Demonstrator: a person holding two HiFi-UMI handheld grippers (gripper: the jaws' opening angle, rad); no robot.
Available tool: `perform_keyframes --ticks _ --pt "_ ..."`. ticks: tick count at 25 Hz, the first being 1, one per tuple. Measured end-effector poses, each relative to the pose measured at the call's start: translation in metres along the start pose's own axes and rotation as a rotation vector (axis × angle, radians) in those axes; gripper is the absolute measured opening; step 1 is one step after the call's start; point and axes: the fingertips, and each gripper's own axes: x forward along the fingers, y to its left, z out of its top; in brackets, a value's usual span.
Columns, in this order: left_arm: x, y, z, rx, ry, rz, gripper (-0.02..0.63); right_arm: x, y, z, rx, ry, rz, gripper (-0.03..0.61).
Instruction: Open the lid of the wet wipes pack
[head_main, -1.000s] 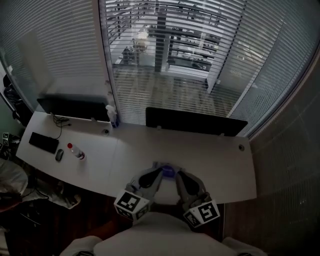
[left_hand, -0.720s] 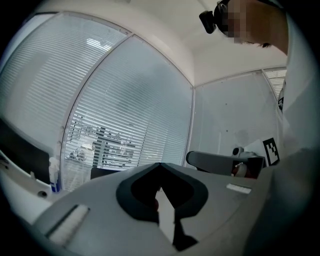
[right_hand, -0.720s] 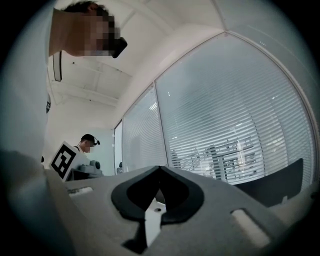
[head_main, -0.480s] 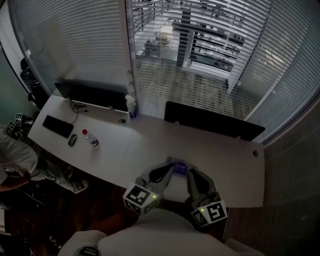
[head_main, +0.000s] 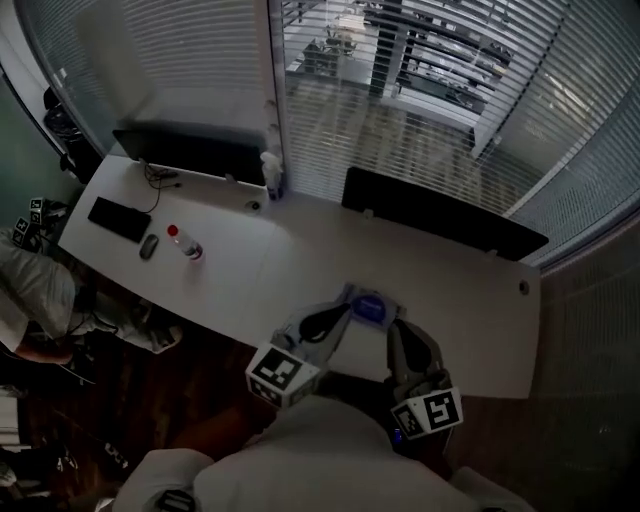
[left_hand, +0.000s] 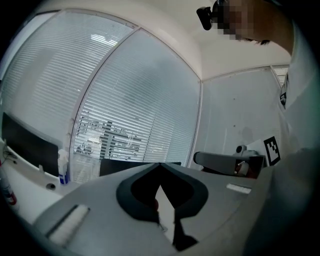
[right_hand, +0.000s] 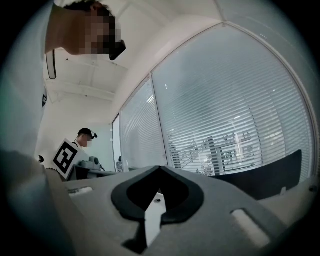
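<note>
left gripper (head_main: 343, 305): grey plastic, black pads, jaws closed together; tips by pack's left edge
right gripper (head_main: 393, 326): same build, jaws closed together; tips by pack's near right corner
wipes pack (head_main: 372, 307): one, flat, rounded blue top, near desk's front edge
desk (head_main: 300, 265): white, smooth, curved
left end: one black keyboard (head_main: 117, 219), one mouse (head_main: 148, 248), one red-capped bottle (head_main: 186, 245)
back: two black panels (head_main: 440, 215), slatted blinds (head_main: 180, 60)

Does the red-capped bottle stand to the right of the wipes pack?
No, the bottle stands well left of the wipes pack, beside the mouse.
</note>
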Motion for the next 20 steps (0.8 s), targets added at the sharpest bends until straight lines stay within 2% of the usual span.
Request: perform_keyframes --ticks 7,14,20 --pt "0.008 0.016 -0.029 -0.034 0.056 -0.009 0.003 0.012 -0.001 -0.023 -0.012 0.053 0.009 0.001" --pt "0.022 0.015 -0.045 -0.056 0.12 -0.02 0.003 0.017 -0.005 -0.05 -0.021 0.092 0.005 0.0" --pt "0.037 0.017 -0.076 -0.07 0.169 -0.027 0.003 0.02 -0.017 -0.071 -0.032 0.114 -0.009 0.0"
